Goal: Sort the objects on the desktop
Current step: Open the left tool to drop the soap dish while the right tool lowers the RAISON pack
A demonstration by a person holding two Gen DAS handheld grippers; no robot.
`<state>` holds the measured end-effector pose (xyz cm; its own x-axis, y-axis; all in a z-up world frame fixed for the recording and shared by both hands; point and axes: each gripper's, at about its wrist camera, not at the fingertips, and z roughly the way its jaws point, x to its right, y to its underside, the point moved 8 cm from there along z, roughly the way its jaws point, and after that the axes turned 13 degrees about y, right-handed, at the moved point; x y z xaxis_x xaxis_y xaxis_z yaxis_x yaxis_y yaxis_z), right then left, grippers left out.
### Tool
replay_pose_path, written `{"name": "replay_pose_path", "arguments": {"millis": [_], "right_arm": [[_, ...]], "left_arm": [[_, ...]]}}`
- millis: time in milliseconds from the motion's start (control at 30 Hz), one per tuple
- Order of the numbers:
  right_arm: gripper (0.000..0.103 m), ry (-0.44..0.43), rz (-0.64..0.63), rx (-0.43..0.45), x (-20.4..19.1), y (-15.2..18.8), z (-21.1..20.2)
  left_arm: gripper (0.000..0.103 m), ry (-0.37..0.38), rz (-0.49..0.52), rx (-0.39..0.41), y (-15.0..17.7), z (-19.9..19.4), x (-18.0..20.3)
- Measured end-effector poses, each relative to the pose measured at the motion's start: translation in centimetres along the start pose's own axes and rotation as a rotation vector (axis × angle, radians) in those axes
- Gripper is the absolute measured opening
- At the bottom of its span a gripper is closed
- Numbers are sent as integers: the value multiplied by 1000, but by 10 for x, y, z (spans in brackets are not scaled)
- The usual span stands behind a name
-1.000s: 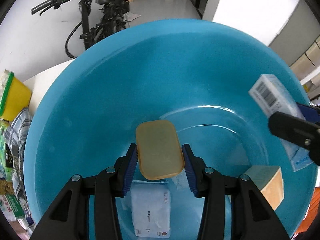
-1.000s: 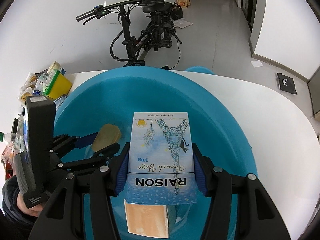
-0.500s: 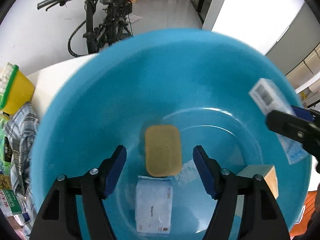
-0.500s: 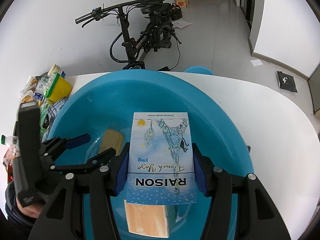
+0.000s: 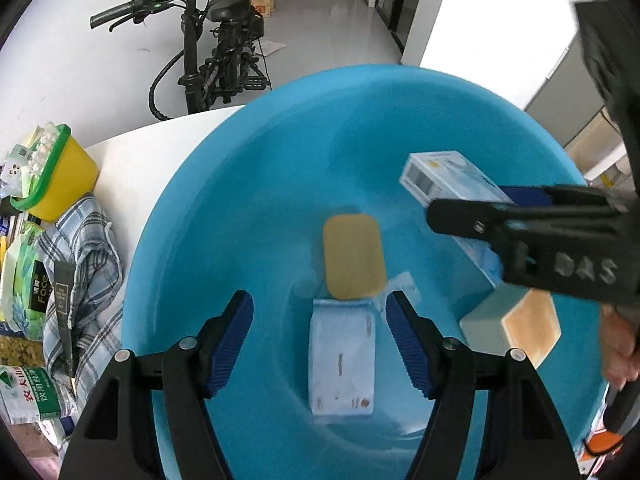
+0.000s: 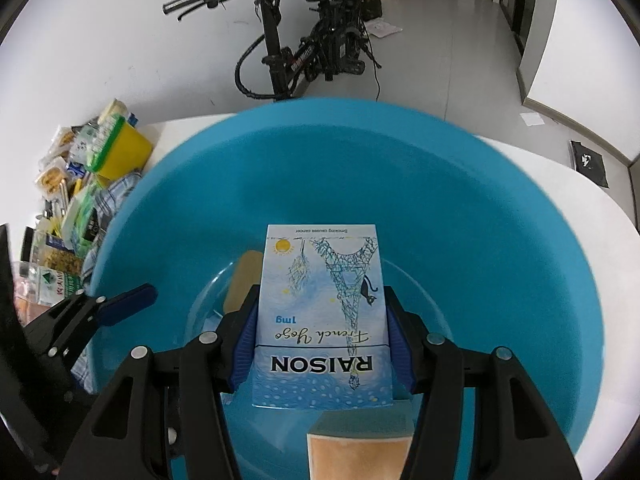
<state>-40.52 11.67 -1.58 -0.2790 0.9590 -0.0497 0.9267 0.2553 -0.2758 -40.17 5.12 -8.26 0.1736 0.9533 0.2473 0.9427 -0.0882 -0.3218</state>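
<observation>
A big blue basin (image 5: 248,184) fills both views (image 6: 480,216). In it lie a tan soap bar (image 5: 353,255), also partly visible in the right wrist view (image 6: 243,280), a pale blue packet (image 5: 342,360) and a teal and orange box (image 5: 516,320) (image 6: 360,452). My left gripper (image 5: 320,334) is open and empty above the packet, with the soap just beyond its fingertips. My right gripper (image 6: 320,334) is shut on a light blue RAISON cigarette box (image 6: 322,312) over the basin; that box also shows in the left wrist view (image 5: 444,178).
A white table (image 6: 560,184) carries the basin. At its left are a yellow tub with a green rim (image 5: 60,172), a checked cloth (image 5: 84,248) and several snack packs (image 5: 24,280). A black bicycle (image 6: 312,44) stands by the wall behind.
My left gripper opened and let go of the soap bar, which now lies in the basin, and then drew back. My right gripper kept hold of the cigarette box over the basin.
</observation>
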Motion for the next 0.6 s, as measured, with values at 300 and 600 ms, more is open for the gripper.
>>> {"name": "replay_pose_path", "arguments": {"millis": [300, 600], "right_arm": [[55, 14, 27, -45, 1, 2, 23], [55, 9, 19, -62, -4, 5, 30]], "left_arm": [[71, 17, 0, 1, 2, 0, -4], [71, 14, -8, 6, 3, -4, -8]]}}
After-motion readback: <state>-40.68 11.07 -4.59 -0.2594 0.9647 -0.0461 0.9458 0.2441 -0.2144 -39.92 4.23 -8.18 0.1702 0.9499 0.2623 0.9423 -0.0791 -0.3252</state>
